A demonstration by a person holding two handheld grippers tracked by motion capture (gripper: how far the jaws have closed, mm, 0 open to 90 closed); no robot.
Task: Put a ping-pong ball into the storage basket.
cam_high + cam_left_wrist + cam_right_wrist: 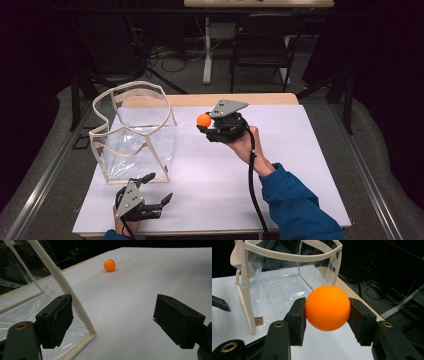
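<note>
Ball [327, 308], orange, pinched in the right gripper [206, 125], apparently above the table [300, 165], right of the clear bag [137, 132]; left gripper [159, 189] jaws spread, near edge.

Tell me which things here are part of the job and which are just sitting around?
Part of the job:
- orange ball, clamped in the right gripper
- clear bag with cream trim, standing open on the table
- left gripper, jaws open beside the bag's corner

Just sitting around:
- black chair behind the table
- cables on the floor
</note>
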